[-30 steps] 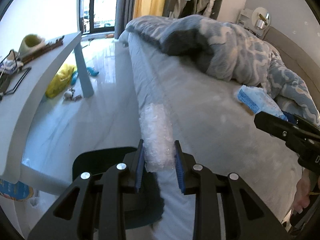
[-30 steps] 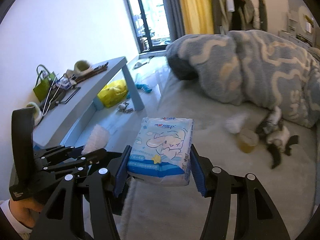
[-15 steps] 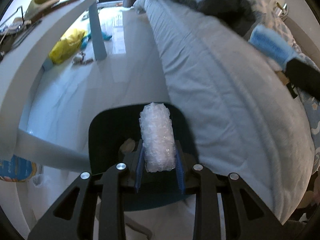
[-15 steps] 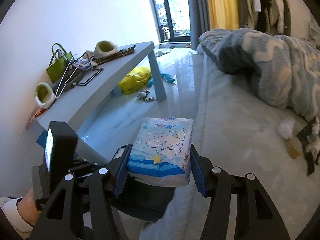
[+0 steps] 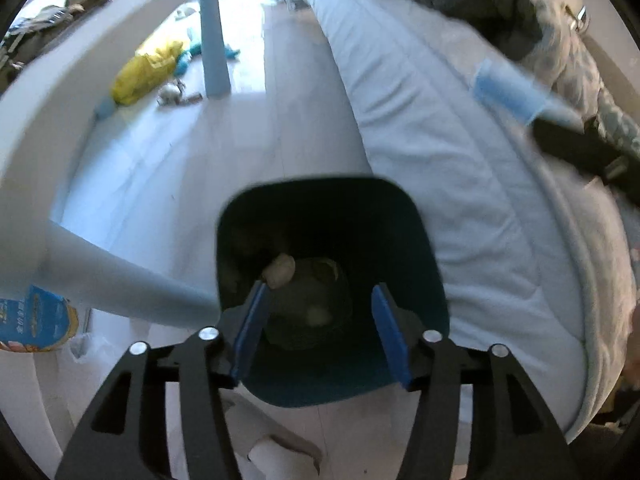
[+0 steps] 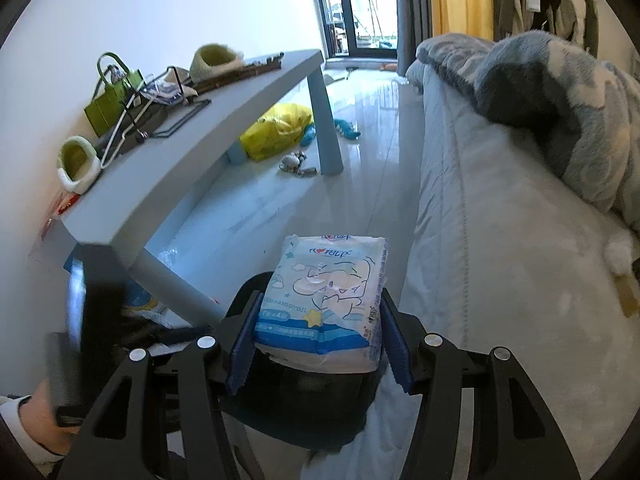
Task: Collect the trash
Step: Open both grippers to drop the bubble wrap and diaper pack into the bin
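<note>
A dark blue trash bin [image 5: 432, 280] stands on the floor between the bed and the table; scraps lie at its bottom. My left gripper [image 5: 318, 332] is open and empty, right over the bin's mouth. My right gripper [image 6: 318, 340] is shut on a blue-and-white tissue pack [image 6: 324, 296] and holds it above the bin's rim [image 6: 248, 292]. The pack also shows, blurred, at the right of the left wrist view [image 5: 508, 94]. The bubble wrap is out of sight.
A grey-blue table [image 6: 224, 120] with a green bag [image 6: 112, 100] and slippers stands at the left. A yellow bag [image 6: 280, 128] and toys lie on the floor. The bed [image 6: 500, 240] with a rumpled blanket [image 6: 560, 100] fills the right. A white tuft [image 6: 618, 254] lies on the bed.
My left gripper has opened and the bubble wrap has left it, over the bin. My right gripper has carried the tissue pack closer, over the bin.
</note>
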Action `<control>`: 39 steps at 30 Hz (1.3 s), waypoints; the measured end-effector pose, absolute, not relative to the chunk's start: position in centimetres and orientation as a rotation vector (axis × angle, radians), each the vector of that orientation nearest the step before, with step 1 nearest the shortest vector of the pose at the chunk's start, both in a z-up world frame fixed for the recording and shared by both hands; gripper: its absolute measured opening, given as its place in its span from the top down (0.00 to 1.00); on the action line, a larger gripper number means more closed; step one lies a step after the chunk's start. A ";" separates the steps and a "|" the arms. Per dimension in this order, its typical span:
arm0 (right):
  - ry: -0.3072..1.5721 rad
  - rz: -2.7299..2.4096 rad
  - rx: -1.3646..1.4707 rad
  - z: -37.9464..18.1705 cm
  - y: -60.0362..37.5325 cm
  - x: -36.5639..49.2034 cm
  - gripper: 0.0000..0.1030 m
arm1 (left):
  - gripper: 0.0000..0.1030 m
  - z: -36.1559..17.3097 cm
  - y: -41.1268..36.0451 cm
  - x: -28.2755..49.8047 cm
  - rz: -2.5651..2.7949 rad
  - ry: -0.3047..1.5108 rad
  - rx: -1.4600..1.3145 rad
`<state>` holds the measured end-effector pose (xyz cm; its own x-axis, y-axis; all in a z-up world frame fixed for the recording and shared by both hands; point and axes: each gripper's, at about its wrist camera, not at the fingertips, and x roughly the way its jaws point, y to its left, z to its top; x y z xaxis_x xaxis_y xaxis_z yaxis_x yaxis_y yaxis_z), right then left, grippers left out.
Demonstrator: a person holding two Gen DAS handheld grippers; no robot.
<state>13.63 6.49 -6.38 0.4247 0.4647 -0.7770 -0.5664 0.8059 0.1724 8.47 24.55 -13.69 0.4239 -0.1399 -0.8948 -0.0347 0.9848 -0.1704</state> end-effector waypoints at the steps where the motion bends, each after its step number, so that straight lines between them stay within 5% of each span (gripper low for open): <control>1: 0.939 0.643 -0.127 -6.7 6.7 13.7 0.45 | 0.41 -13.1 25.0 8.5 -0.064 1.111 -0.180; 9: 1.015 0.622 -0.165 -9.6 8.4 14.1 0.45 | 0.42 -9.3 27.9 7.1 -0.028 0.945 -0.223; 37: 1.241 0.616 -0.409 -20.7 14.7 11.9 0.45 | 0.66 1.5 30.8 5.0 -0.014 0.619 -0.277; 39: 1.250 0.618 -0.422 -21.0 14.6 11.7 0.37 | 0.66 2.4 30.7 4.7 -0.015 0.591 -0.261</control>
